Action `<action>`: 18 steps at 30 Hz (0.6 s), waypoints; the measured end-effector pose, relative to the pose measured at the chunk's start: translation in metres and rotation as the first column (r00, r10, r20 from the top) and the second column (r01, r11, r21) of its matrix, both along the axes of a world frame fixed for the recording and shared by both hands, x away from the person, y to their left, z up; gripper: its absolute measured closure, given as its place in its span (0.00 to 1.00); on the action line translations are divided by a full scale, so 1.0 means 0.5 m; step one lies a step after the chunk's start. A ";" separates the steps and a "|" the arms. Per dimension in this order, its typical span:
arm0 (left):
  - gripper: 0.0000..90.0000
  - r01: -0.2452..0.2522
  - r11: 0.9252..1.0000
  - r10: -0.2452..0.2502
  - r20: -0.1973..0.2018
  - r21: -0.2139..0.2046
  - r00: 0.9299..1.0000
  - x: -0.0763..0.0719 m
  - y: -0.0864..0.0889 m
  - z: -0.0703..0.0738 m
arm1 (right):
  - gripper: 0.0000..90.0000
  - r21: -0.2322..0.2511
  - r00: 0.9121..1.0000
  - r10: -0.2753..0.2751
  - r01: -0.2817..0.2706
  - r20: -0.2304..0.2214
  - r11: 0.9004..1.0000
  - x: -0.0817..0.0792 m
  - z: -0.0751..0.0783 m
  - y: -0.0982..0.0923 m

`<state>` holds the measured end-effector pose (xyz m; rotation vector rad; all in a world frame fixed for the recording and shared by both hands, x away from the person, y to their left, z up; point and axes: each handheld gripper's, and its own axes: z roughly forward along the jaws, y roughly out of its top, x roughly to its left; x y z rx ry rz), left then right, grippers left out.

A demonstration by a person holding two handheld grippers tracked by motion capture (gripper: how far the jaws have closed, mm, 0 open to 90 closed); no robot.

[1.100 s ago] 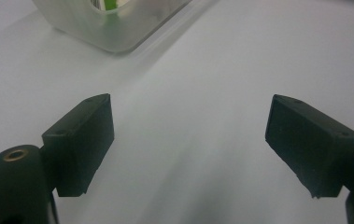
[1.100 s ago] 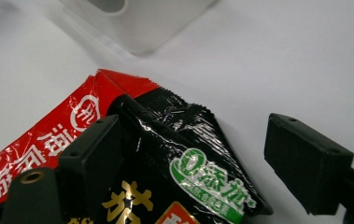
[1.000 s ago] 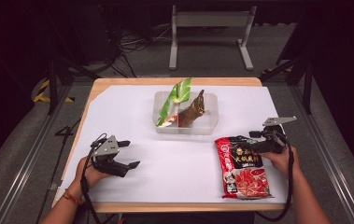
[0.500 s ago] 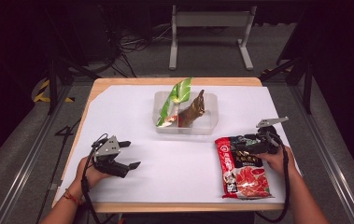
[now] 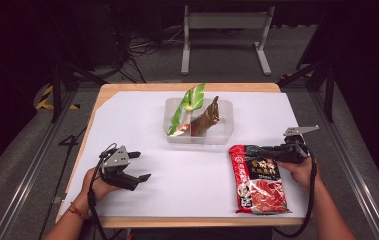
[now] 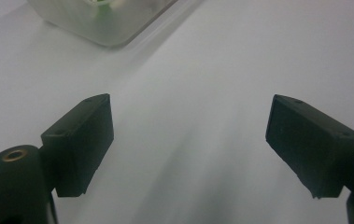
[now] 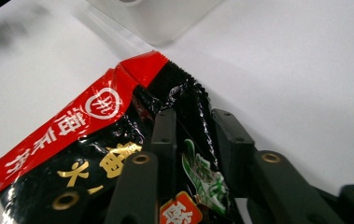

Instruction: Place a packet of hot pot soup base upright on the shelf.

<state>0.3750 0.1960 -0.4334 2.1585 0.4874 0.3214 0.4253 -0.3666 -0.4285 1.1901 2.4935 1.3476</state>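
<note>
White-covered counter (image 5: 142, 120) in a dark room, red noodle packet (image 5: 258, 179) near the front right corner, right gripper (image 7: 194, 135) just closing and, I think, clenched on its top edge, left gripper (image 5: 136, 169) released; lift slowly so nothing slips.

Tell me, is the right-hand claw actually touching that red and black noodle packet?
Touching. The right gripper view shows the right gripper, jaws just closed, pinching the noodle packet.

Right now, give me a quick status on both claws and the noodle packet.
Right claw just closed, pinching the noodle packet at its top right corner. Left claw open, nothing between its jaws. Packet flat on the table; clear bin just beyond.
</note>
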 end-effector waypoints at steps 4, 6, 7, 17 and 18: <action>0.18 -0.003 1.000 0.003 0.001 -0.003 1.000 0.000 0.001 0.000 | 0.90 0.016 1.000 0.007 -0.007 0.023 1.000 -0.008 0.010 -0.004; 0.18 -0.004 1.000 0.004 0.002 -0.003 1.000 0.000 0.001 0.000 | 0.92 0.013 0.999 0.003 -0.003 0.039 1.000 -0.012 0.015 -0.001; 0.18 -0.003 1.000 0.003 0.002 -0.001 1.000 0.000 0.001 0.001 | 0.93 0.017 0.999 0.003 -0.004 0.042 1.000 -0.014 0.017 -0.001; 0.18 -0.005 1.000 0.005 0.011 0.000 1.000 -0.001 0.002 0.002 | 0.98 0.032 0.994 -0.005 0.002 0.108 0.999 -0.041 0.053 0.001; 0.18 -0.005 1.000 0.005 0.011 0.000 1.000 -0.001 0.001 0.002 | 0.98 0.032 0.994 -0.005 0.002 0.108 0.999 -0.041 0.053 0.001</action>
